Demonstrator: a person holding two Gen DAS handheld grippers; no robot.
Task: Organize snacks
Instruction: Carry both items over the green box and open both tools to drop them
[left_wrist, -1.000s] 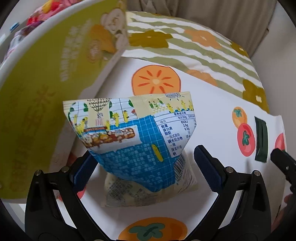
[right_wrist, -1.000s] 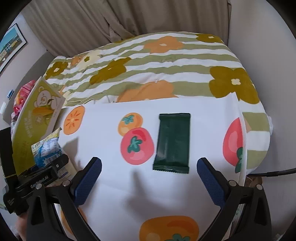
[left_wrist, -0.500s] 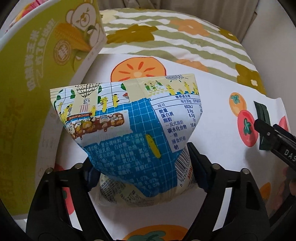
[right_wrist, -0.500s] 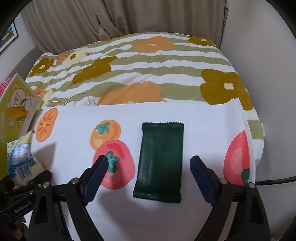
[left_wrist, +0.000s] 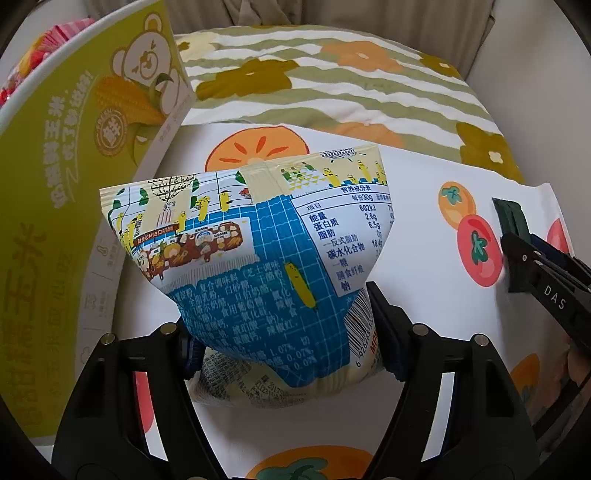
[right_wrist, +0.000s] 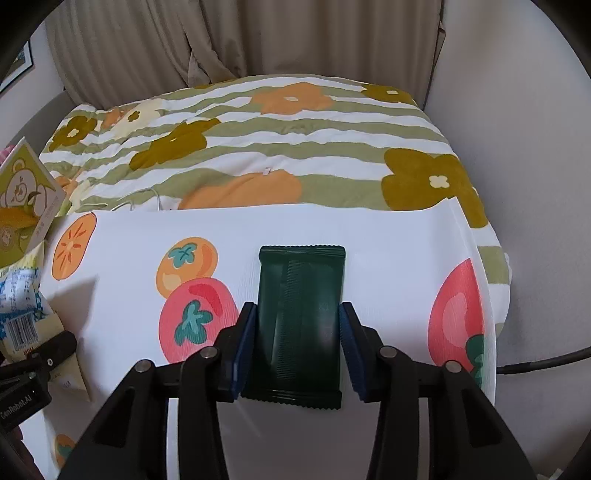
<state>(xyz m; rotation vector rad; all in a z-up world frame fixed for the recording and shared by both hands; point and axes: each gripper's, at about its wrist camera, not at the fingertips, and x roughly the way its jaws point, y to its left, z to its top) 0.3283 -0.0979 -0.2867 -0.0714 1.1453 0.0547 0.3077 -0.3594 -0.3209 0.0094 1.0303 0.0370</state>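
Now the left gripper (left_wrist: 284, 343) pinches the lower part of a blue-and-yellow snack bag (left_wrist: 258, 258), its jaws having just been closing onto the sides, the bag standing up ahead of them. To its left leans a yellow-green corn snack box (left_wrist: 70, 192). Meanwhile the right gripper (right_wrist: 297, 347) has just squeezed in on a dark green wrapper (right_wrist: 301, 295), which lies flat between its jaws on the fruit-print sheet (right_wrist: 388, 251), with a floral quilt (right_wrist: 277, 147) beyond.
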